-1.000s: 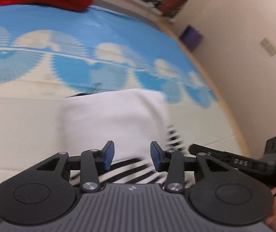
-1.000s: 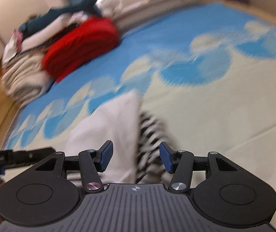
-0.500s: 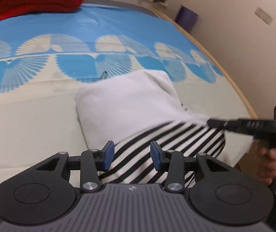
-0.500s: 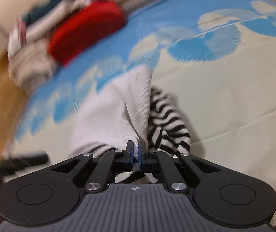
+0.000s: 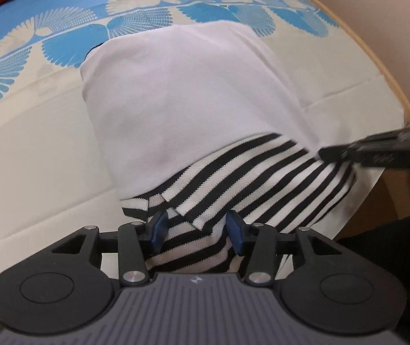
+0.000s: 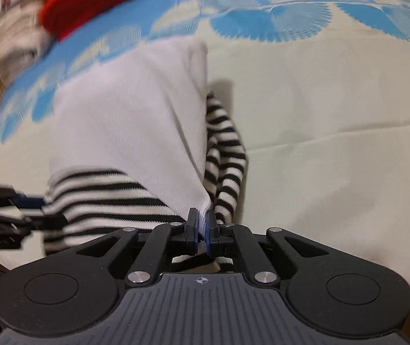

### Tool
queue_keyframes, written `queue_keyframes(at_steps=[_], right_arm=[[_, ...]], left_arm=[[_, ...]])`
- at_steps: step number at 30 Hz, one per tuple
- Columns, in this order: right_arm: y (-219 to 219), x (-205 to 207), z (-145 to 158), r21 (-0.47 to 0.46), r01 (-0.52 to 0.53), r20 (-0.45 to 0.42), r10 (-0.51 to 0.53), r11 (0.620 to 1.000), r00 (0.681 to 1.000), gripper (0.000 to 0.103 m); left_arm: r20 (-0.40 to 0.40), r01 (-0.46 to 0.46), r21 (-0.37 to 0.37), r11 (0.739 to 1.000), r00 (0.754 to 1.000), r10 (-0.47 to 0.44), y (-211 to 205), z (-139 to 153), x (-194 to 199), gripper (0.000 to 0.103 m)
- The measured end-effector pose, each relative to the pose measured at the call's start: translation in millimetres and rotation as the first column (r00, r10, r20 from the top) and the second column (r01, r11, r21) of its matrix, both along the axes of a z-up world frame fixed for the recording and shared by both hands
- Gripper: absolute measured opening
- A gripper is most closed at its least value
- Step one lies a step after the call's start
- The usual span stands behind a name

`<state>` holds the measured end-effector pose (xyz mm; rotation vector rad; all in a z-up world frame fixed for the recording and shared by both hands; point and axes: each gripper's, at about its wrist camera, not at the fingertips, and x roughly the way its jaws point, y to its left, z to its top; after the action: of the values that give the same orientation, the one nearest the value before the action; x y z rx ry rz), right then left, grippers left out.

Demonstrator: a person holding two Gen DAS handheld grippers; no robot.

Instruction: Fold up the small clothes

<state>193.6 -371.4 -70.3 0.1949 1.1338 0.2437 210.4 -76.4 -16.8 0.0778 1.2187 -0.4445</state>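
Note:
A small garment, white [image 5: 182, 92] with a black-and-white striped part [image 5: 248, 184], lies on a blue and cream patterned cloth [image 5: 32, 132]. My left gripper [image 5: 196, 231] is open, its blue pads on either side of the striped near edge. My right gripper [image 6: 202, 230] is shut on the white fabric at the garment's near corner [image 6: 136, 109]; a striped sleeve [image 6: 227, 155] hangs beside it. The right gripper shows in the left wrist view [image 5: 377, 152] at the garment's right edge, and the left gripper shows in the right wrist view [image 6: 6, 215] at its left.
A red folded item [image 6: 95, 5] and a pile of pale clothes [image 6: 9, 37] lie at the far end of the cloth. The wooden table edge [image 5: 383, 66] curves along the right, with a beige wall beyond.
My right gripper has closed on the garment's corner. My left gripper has moved forward until the striped edge lies between its open pads.

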Motion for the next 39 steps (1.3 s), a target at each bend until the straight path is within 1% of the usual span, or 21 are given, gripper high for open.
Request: queue_keyframes(at_steps=[3,5,6,8,9,10,11,13,15,17,19,21,23,24,25,26,28,31,33,37,39], right_arm=[[10.2,3.2,-5.0,-0.050,-0.018,-0.013,0.017,0.999,1.000,0.004],[9.4,3.7,-3.6,-0.053,-0.018,-0.005,0.018,0.998,1.000,0.004],[7.6,4.3,-2.4,-0.047,-0.016,0.000,0.016,0.999,1.000,0.004],[2.0,3.6,-2.3,-0.028,-0.010,-0.003,0.010,1.000,1.000,0.004],[0.2,3.2,-3.9,-0.025,-0.011,-0.011,0.011,1.000,1.000,0.004],[0.1,2.9,-5.8,-0.028,-0.018,-0.021,0.017,0.999,1.000,0.004],[1.5,2.6,-7.2,-0.032,-0.027,-0.010,0.027,0.999,1.000,0.004],[5.2,2.7,-9.8,-0.056,-0.035,-0.016,0.034,0.998,0.999,0.004],[7.2,3.3,-11.6,-0.059,-0.032,-0.027,0.031,0.998,0.999,0.004],[8.3,4.7,-12.2,-0.057,-0.028,-0.032,0.026,0.998,0.999,0.004],[5.6,5.7,-8.7,-0.030,-0.010,-0.022,0.009,0.999,1.000,0.007],[-2.4,6.5,1.7,-0.003,0.047,0.037,-0.047,0.999,0.998,0.009],[-13.8,5.5,17.2,0.056,0.112,0.132,-0.118,0.992,0.984,0.015],[-19.0,5.9,22.6,0.093,0.136,0.166,-0.150,0.986,0.975,0.021],[-21.9,7.5,26.8,0.122,0.161,0.194,-0.183,0.979,0.964,0.028],[-23.0,10.9,29.4,0.137,0.184,0.214,-0.210,0.973,0.954,0.032],[-20.2,19.8,31.5,0.149,0.209,0.231,-0.240,0.966,0.943,0.043],[-15.3,37.8,29.8,0.201,0.246,0.225,-0.290,0.948,0.930,0.049],[-12.2,53.7,23.8,0.230,0.278,0.193,-0.324,0.933,0.926,0.050],[-5.7,81.0,10.3,0.273,0.317,0.129,-0.361,0.908,0.924,0.051],[-0.8,93.2,2.3,0.281,0.332,0.100,-0.372,0.900,0.923,0.053]], left_arm=[[0.006,-0.031,-0.039,0.999,0.999,0.031,13.6,11.0,-2.9,0.050],[0.003,0.017,-0.038,0.999,1.000,-0.017,16.4,13.7,-8.8,0.050],[-0.016,0.047,-0.019,0.999,0.999,-0.047,15.2,10.0,-12.0,0.050],[-0.046,0.098,0.077,0.992,0.994,-0.095,8.9,-4.6,-15.8,0.057],[-0.041,0.111,0.102,0.989,0.993,-0.108,6.4,-8.1,-17.2,0.058],[-0.034,0.119,0.111,0.987,0.993,-0.116,3.8,-9.5,-17.9,0.059],[-0.031,0.115,0.110,0.987,0.993,-0.112,3.0,-9.7,-17.7,0.059],[-0.035,0.101,0.108,0.989,0.995,-0.097,3.6,-10.3,-17.7,0.059],[-0.041,0.095,0.100,0.990,0.995,-0.091,6.1,-8.1,-18.1,0.059],[-0.056,0.076,0.072,0.995,0.996,-0.072,11.3,-5.4,-13.5,0.059],[-0.048,0.013,0.020,1.000,0.999,-0.012,22.8,2.5,-7.1,0.059],[-0.006,-0.070,-0.033,0.997,0.998,0.069,36.8,12.5,2.0,0.061],[0.022,-0.164,-0.095,0.982,0.986,0.166,53.1,19.9,12.1,0.066],[0.034,-0.204,-0.118,0.972,0.977,0.209,59.7,21.5,16.1,0.067],[0.047,-0.239,-0.138,0.961,0.968,0.248,65.7,22.3,20.6,0.067],[0.059,-0.272,-0.157,0.949,0.957,0.284,70.8,22.5,23.6,0.067],[0.068,-0.323,-0.194,0.926,0.938,0.341,79.8,20.2,29.9,0.067],[0.073,-0.358,-0.243,0.902,0.920,0.385,86.6,18.7,34.9,0.067],[0.066,-0.376,-0.276,0.885,0.911,0.408,90.5,18.1,38.4,0.067],[0.005,-0.423,-0.340,0.840,0.892,0.451,102.5,12.0,50.7,0.067],[-0.028,-0.448,-0.341,0.826,0.884,0.467,107.3,6.5,55.8,0.068]])
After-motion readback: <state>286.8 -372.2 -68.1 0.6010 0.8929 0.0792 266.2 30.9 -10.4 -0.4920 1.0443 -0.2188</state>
